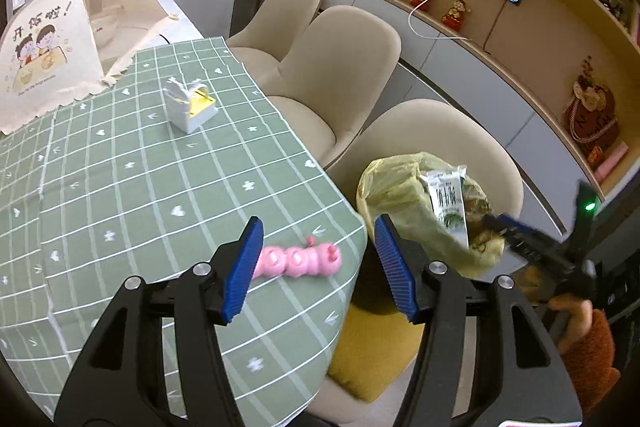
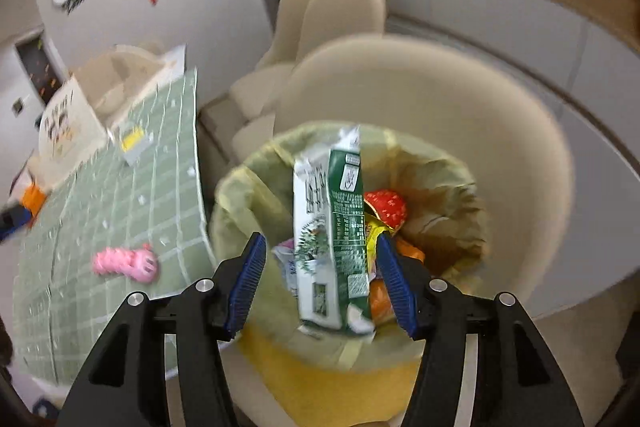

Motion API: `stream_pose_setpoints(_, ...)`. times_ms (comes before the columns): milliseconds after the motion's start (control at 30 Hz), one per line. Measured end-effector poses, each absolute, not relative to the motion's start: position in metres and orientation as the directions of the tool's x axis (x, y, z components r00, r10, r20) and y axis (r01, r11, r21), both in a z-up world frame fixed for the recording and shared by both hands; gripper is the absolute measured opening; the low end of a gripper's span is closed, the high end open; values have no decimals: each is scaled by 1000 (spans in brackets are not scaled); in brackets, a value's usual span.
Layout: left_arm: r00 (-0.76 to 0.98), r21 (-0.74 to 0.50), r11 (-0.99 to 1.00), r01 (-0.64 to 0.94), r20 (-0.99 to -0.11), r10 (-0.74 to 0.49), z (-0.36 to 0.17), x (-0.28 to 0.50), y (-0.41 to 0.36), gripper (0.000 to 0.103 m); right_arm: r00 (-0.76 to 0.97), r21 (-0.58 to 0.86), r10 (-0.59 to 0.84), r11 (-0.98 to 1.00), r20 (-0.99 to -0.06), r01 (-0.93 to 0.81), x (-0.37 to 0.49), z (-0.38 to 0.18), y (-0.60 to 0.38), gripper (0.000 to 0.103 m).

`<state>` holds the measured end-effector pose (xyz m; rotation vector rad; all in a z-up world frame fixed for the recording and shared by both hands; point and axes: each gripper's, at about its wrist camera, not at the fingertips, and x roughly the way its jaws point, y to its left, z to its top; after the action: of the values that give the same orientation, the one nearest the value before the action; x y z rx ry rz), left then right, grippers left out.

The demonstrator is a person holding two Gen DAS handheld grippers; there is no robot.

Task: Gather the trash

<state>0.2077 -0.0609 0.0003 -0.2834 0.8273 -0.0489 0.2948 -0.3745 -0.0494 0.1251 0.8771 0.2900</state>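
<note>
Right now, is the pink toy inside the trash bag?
No, the pink toy lies on the green checked tablecloth near the table's edge, outside the yellow trash bag on the chair.

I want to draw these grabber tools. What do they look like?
Each gripper has two black plastic arms with cut-out holes, silver bolts, and ridged blue pads. One shows a small green light. The person's sleeve is fuzzy and rust-orange.

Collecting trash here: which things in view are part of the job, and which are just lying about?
Part of the job:
- yellow-lined bin on the chair
- milk carton over the bin, between the open right gripper fingers
- wrappers in the bin

Lying about:
- pink toy
- white and yellow holder
- food cover
</note>
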Motion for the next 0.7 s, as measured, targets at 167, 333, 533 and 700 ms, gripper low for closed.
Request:
stream_pose_setpoints(167, 719, -205, 979, 6, -679, -147, 10, 162, -47, 71, 695, 295, 320, 942, -644, -161, 216, -7, -354, 54)
stream_pose_setpoints(333, 713, -201, 978, 50, -678, -176, 7, 120, -37, 85, 748, 273, 275, 953, -604, -130, 137, 12, -312, 54)
stream_pose_setpoints(533, 759, -120, 989, 83, -635, -141, 13, 70, -35, 85, 780, 231, 250, 963, -574, -139, 61, 22, -265, 54)
stream_pose_setpoints(700, 786, -56, 997, 60, -613, -82, 23, 45, -29, 85, 806, 201, 222, 971, -548, -131, 25, 32, -245, 54)
